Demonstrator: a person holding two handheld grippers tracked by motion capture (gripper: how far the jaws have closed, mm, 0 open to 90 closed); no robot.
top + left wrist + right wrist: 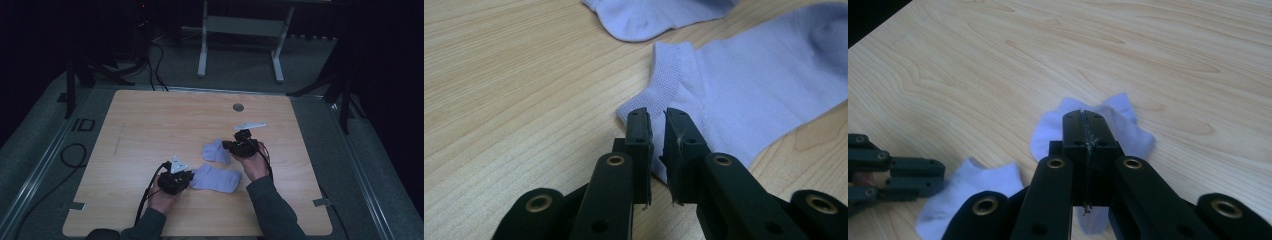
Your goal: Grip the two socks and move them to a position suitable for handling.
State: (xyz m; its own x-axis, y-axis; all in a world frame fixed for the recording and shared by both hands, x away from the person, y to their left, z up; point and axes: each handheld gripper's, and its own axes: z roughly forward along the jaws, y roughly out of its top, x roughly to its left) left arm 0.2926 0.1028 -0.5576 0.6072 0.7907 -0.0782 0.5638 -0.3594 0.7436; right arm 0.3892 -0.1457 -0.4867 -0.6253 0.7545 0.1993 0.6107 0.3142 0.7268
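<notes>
The left gripper point(658, 117), jaws narrowly parted, straddles the cuff edge of the near sock point(744, 95) lying flat on the table point(150, 125), while the right gripper point(1084, 117), jaws pressed together, pinches the far sock point(1125, 127).

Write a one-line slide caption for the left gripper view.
Left gripper, jaws slightly apart, at the cuff edge of a lavender sock on the wooden table.

socks point(216, 178): pale lilac | table point(150, 125): light woodgrain | grippers point(175, 181): black

Two lilac socks point(216, 178) point(217, 150) lie (apart) on the wooden table point(150, 130).
</notes>
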